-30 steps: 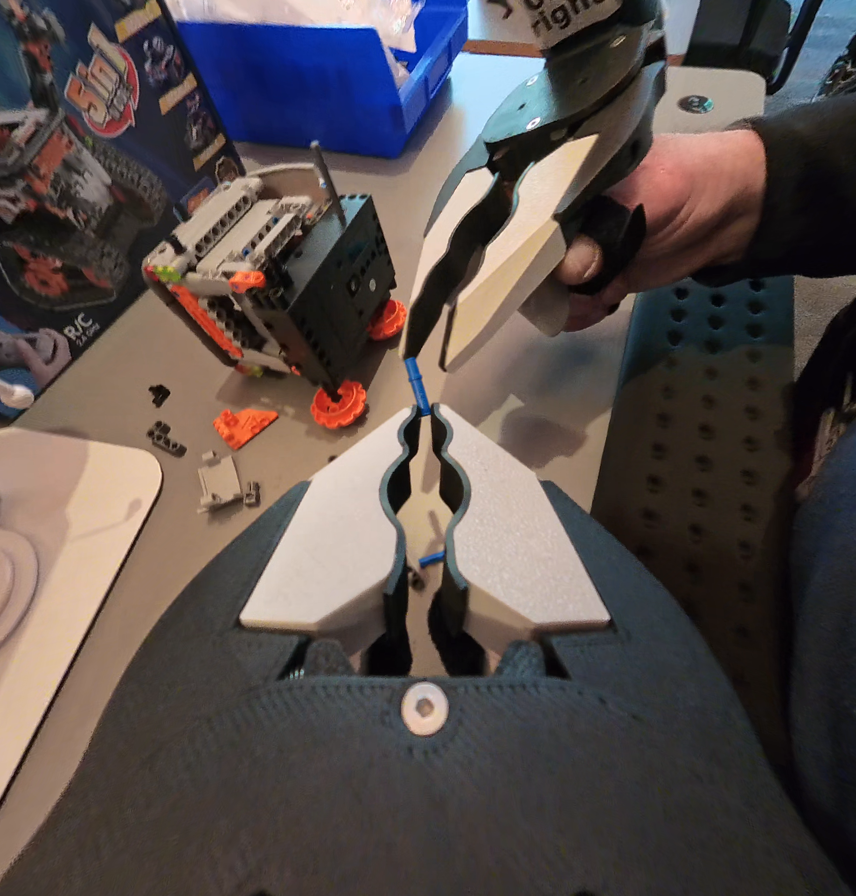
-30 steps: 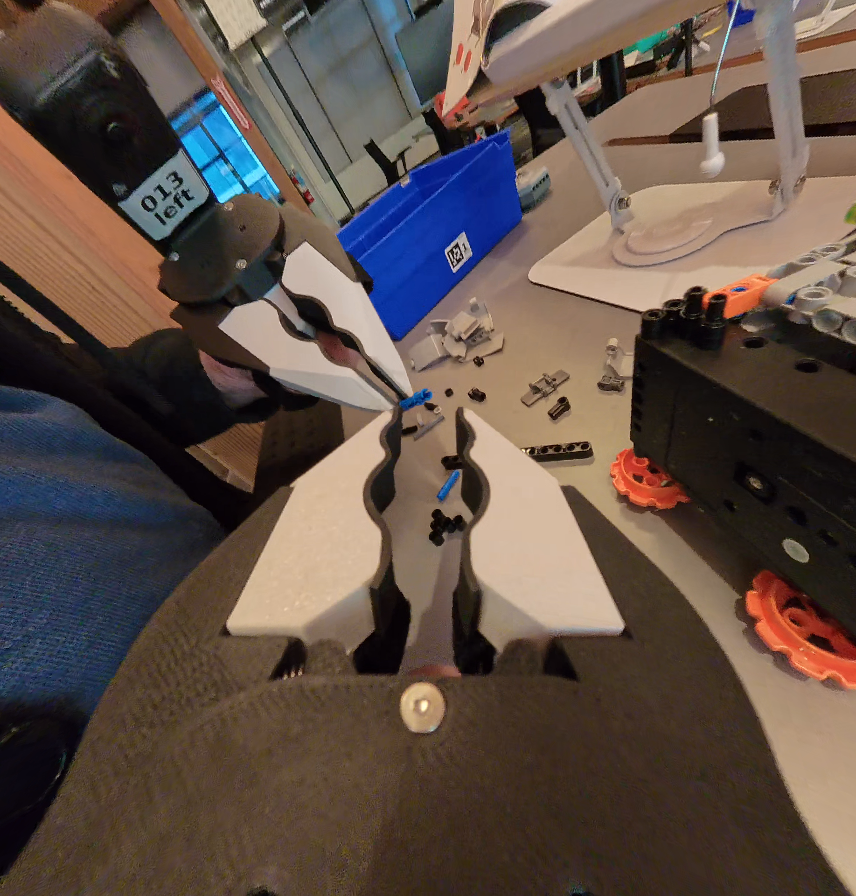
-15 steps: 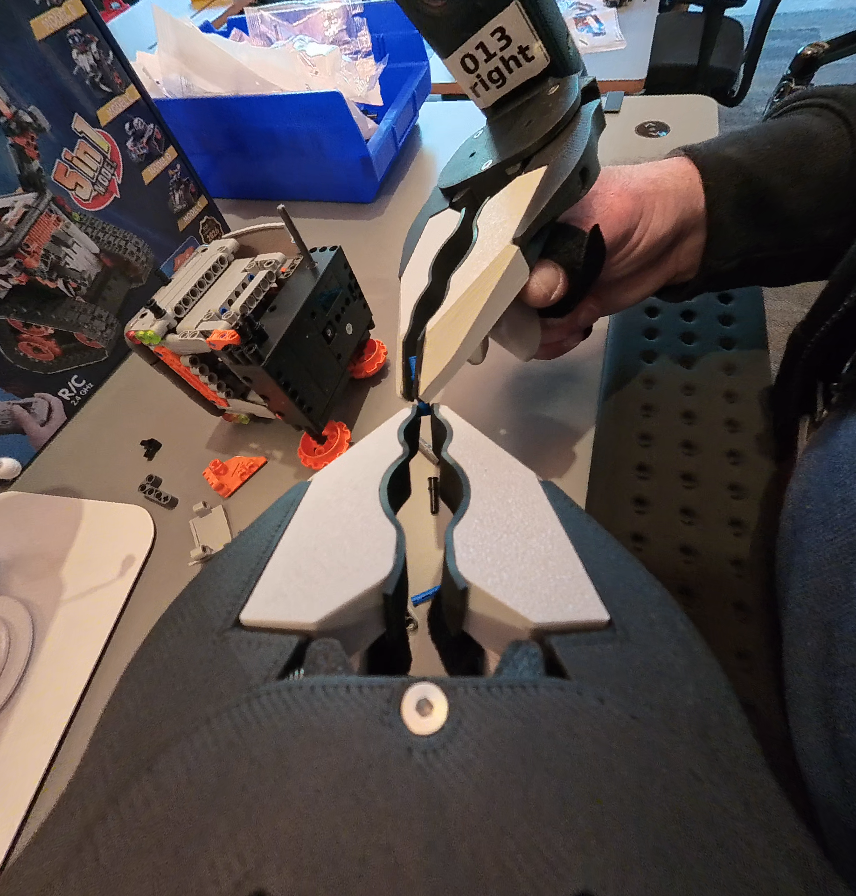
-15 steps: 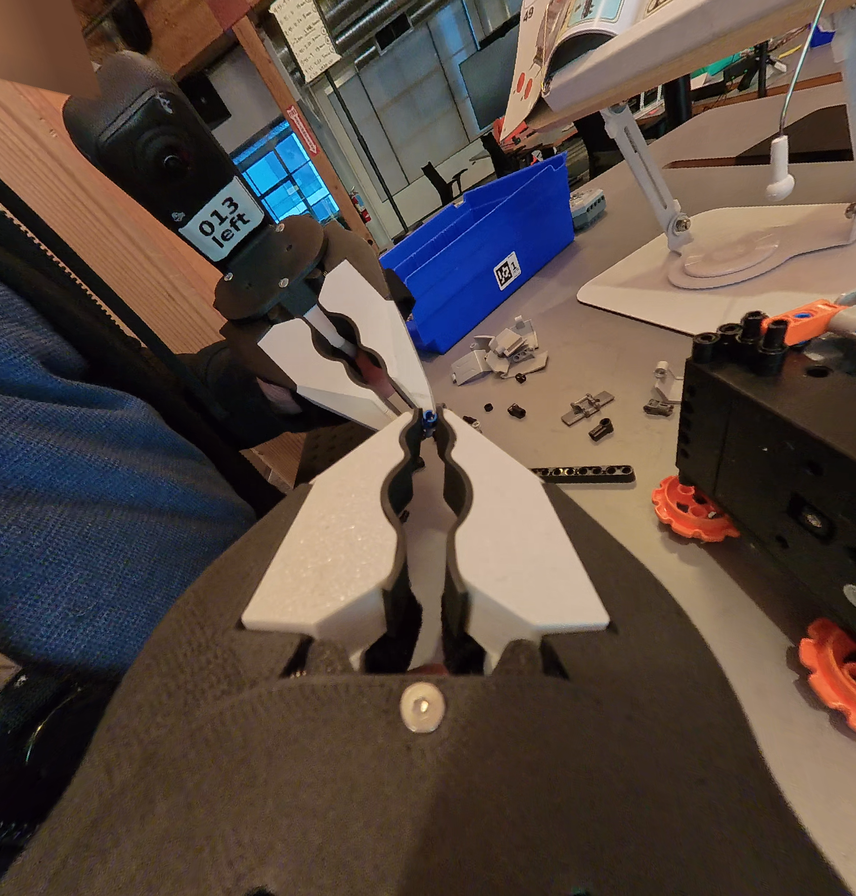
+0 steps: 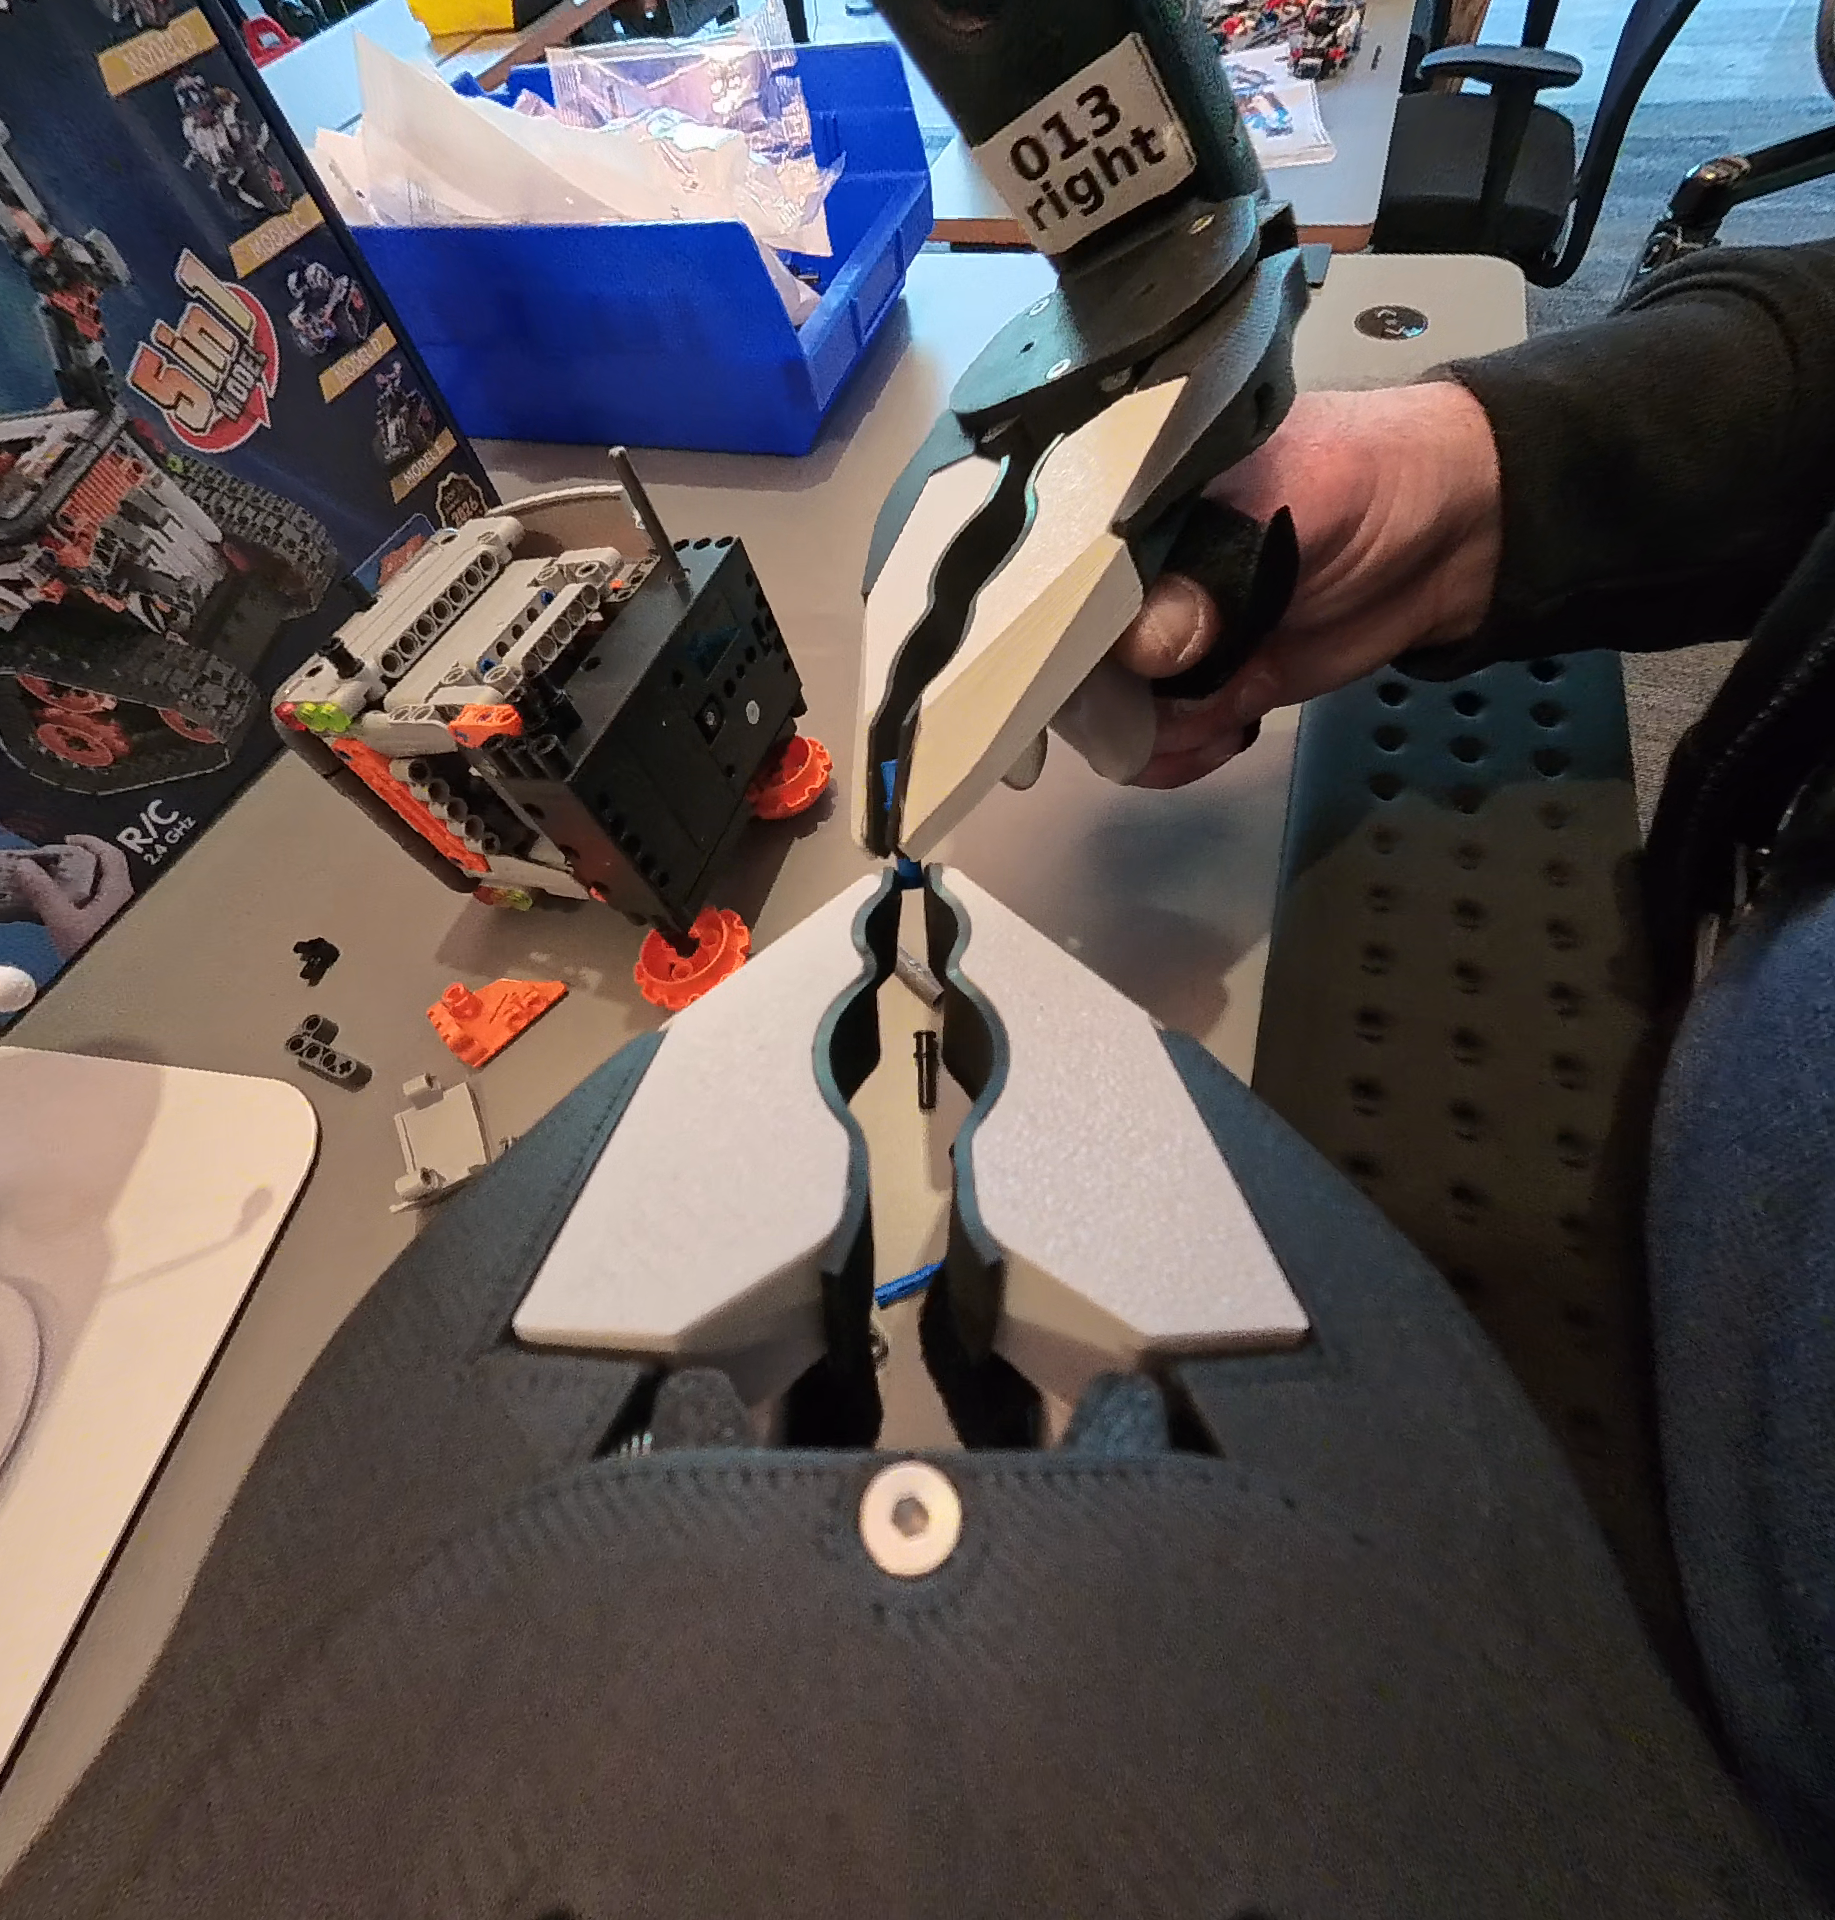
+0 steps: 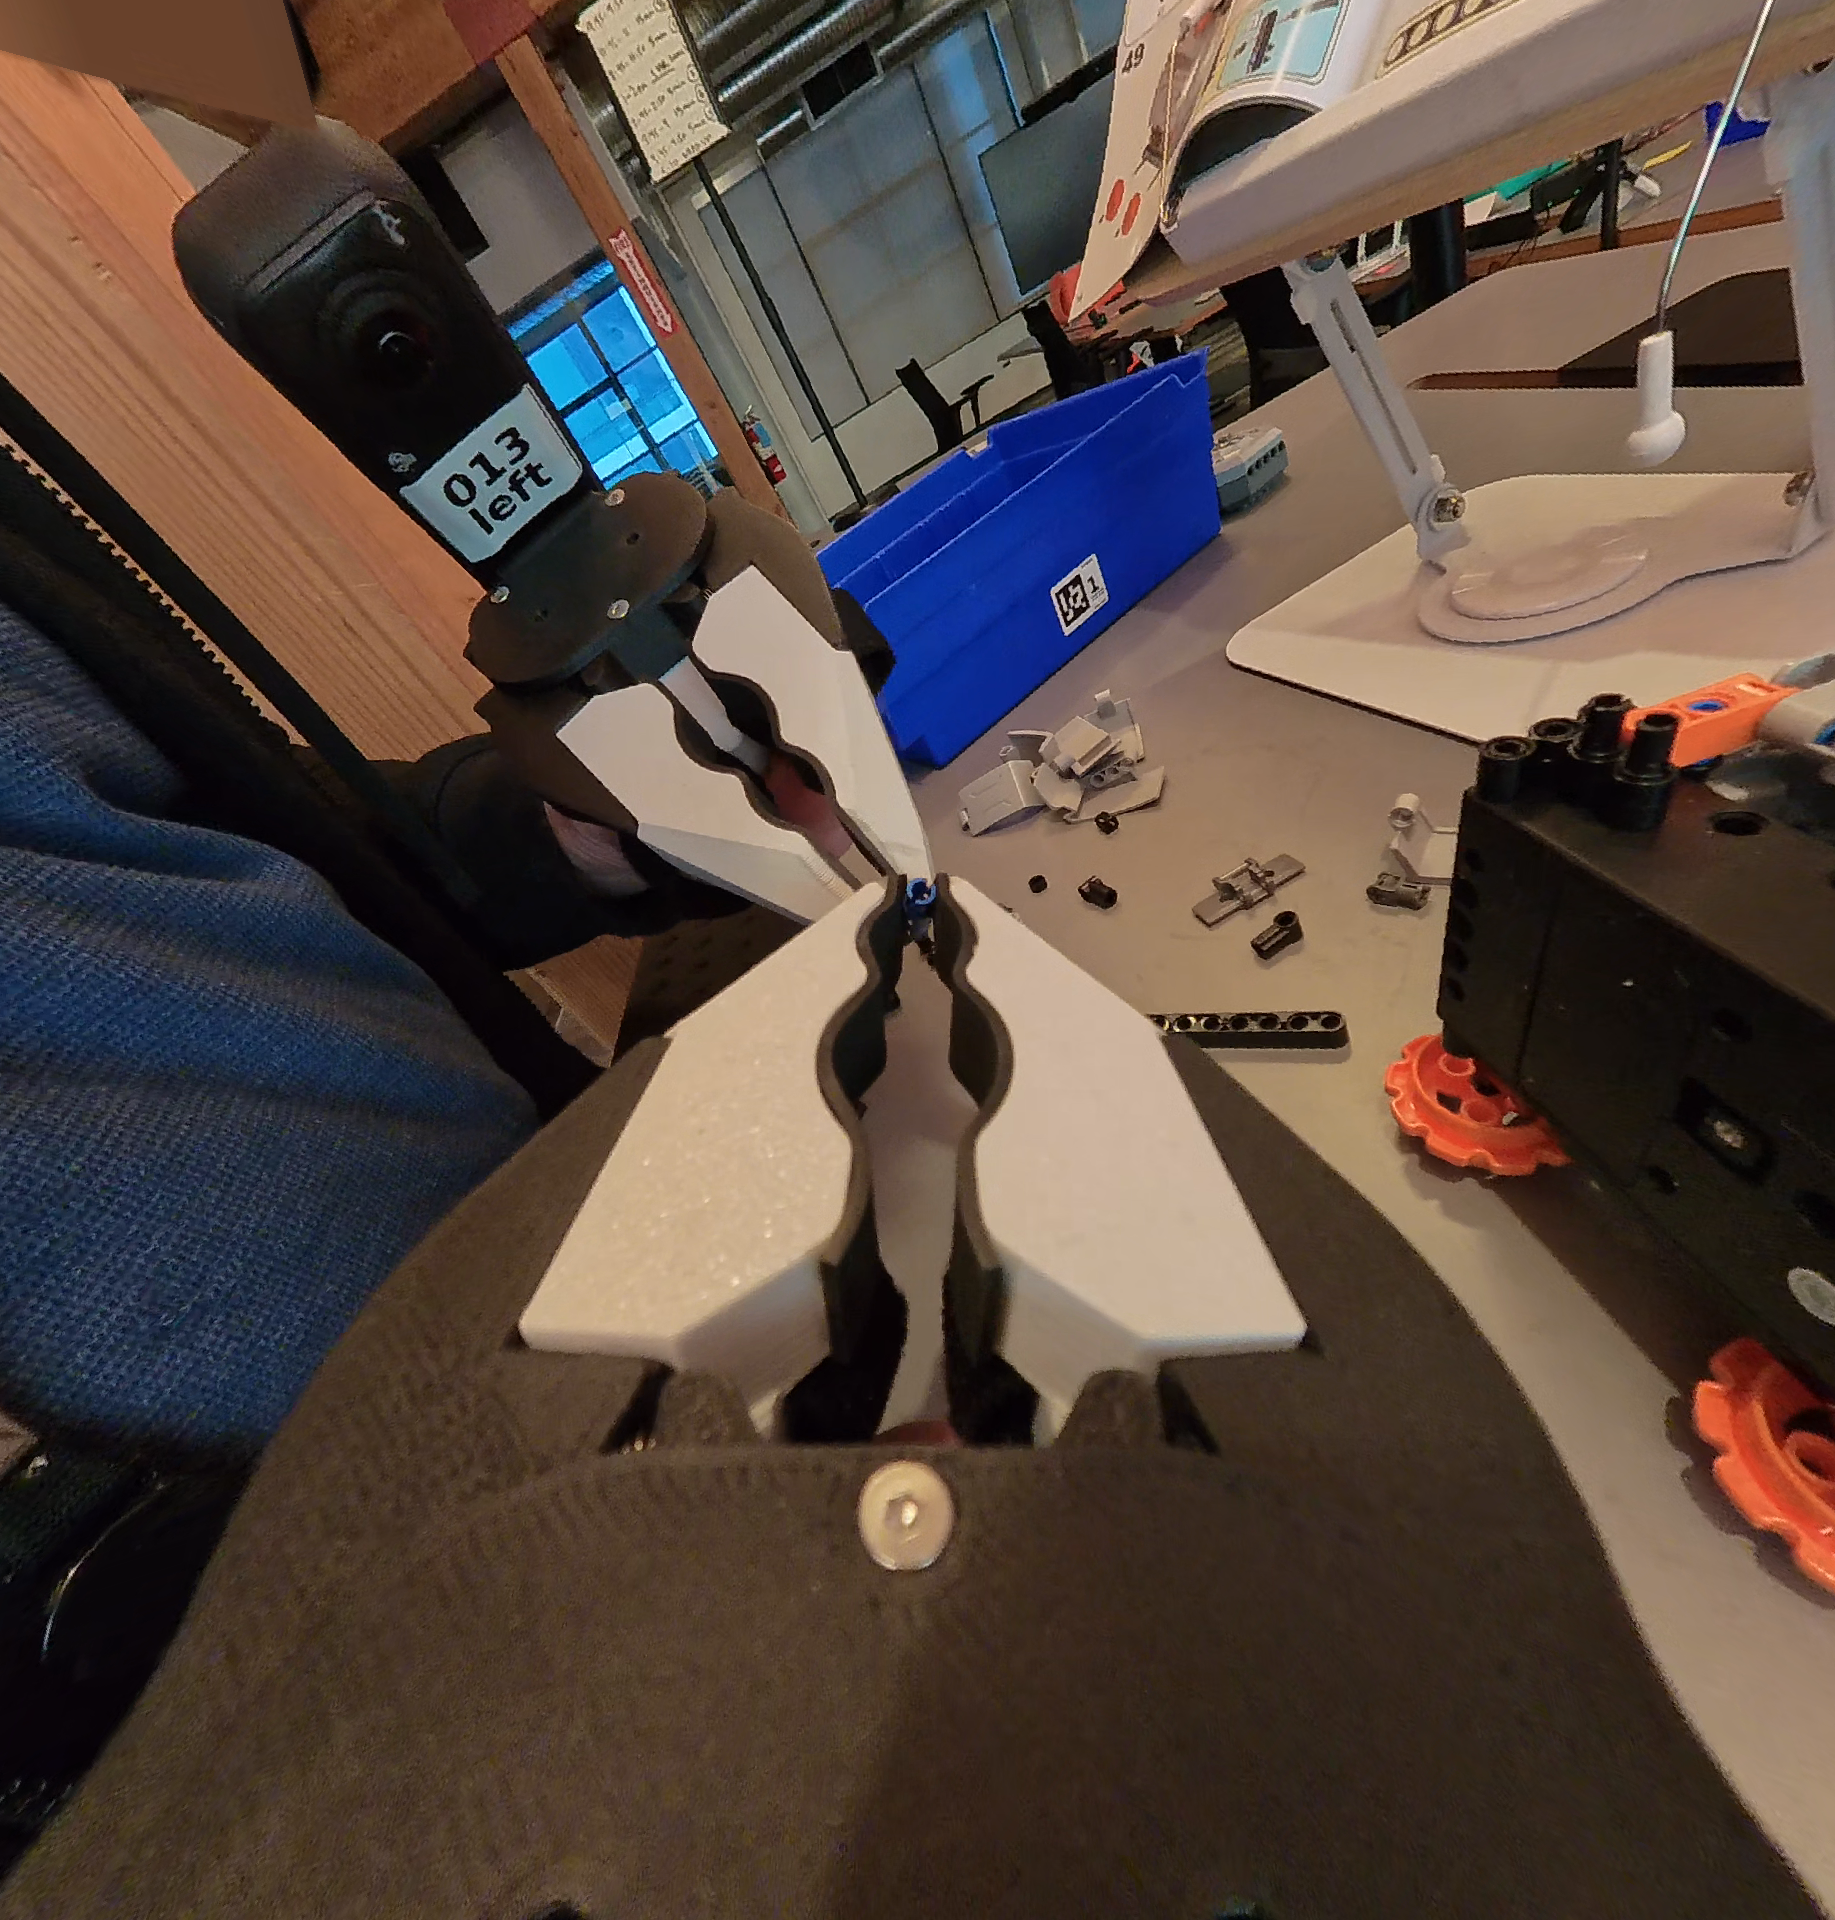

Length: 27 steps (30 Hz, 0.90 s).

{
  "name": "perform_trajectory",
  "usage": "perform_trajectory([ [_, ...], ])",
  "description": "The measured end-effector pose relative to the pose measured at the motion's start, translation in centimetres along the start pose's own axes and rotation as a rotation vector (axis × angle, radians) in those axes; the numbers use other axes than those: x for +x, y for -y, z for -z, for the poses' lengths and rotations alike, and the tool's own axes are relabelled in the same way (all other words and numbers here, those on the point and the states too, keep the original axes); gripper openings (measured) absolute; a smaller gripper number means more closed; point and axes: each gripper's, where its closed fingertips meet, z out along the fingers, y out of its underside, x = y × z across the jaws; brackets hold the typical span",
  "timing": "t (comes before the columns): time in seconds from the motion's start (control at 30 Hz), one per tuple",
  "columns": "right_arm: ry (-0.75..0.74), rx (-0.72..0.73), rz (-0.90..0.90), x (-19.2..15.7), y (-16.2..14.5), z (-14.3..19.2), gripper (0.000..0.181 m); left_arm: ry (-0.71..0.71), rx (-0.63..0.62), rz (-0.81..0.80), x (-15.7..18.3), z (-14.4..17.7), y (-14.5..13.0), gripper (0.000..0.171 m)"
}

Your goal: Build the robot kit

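Note:
A small blue pin (image 5: 905, 871) is held between the tips of both grippers above the grey table. My left gripper (image 5: 905, 885) is shut on its near end. My right gripper (image 5: 885, 836) comes down from above, held by a bare hand (image 5: 1339, 582), and is shut on the other end. In the right wrist view the blue pin (image 6: 918, 896) sits in my right gripper's tips (image 6: 918, 902), and the left gripper (image 6: 890, 871) meets it tip to tip from the upper left.
A black brick-built vehicle (image 5: 601, 717) with orange wheels stands left of the grippers, right in the right wrist view (image 6: 1671, 987). A blue bin (image 5: 632, 312), a kit box (image 5: 113, 468), a white stand base (image 5: 92, 1247), loose pieces (image 5: 492, 1018), a black beam (image 6: 1251, 1029) and a perforated dark seat (image 5: 1464, 935) surround them. Less than 4 cm separates the two grippers' tips.
My right gripper was open beside the pin a second ago. It has closed on the pin's free end, and both grippers have since risen a little together.

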Motion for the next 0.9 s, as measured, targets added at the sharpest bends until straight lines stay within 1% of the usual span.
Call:
perform_trajectory([
  [0.5,-0.045,0.018,0.02,0.33,0.62,-0.09,0.003,0.042,0.041,0.031,-0.7,0.09,0.27,0.003],
  [0.67,-0.068,0.03,0.03,0.4,0.97,0.15,0.003,0.045,0.02,0.028,-0.6,-0.1,-0.21,0.004],
  [0.77,-0.087,0.011,0.044,0.51,0.69,0.26,0.003,0.052,0.032,0.029,-0.53,-0.01,-0.06,0.001],
  [0.9,-0.096,-0.004,0.056,0.35,0.36,0.28,0.002,0.049,0.028,0.038,-0.47,-0.15,-0.18,0.003],
])
